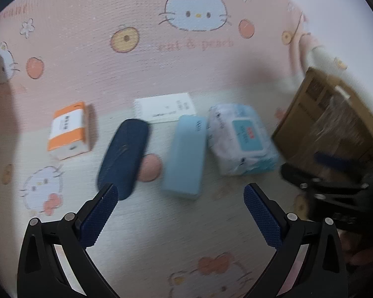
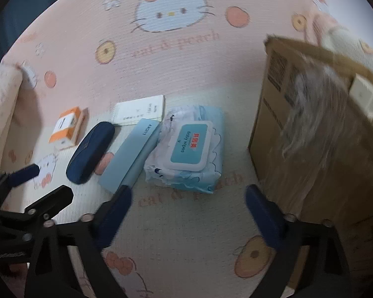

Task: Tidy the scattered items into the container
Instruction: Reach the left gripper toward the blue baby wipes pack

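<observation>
— Pink cat-print mat [image 1: 92, 57] underneath; what lies on it, left to right?
— Orange box [image 1: 68, 130], navy case [image 1: 124, 156], white notepad [image 1: 165, 110] behind, light blue case [image 1: 186, 154], wipes pack [image 1: 238, 140], then the cardboard box [image 1: 328, 116].
— And the tongs?
— Left tongs [image 1: 181, 193] gape wide, empty, over the mat; right tongs [image 2: 188, 195] stand open, empty too.

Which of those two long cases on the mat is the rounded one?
The dark navy case, left of the light blue case. Its ends are rounded like a glasses case; the light blue one is a flat-sided, square-cornered box.
</observation>
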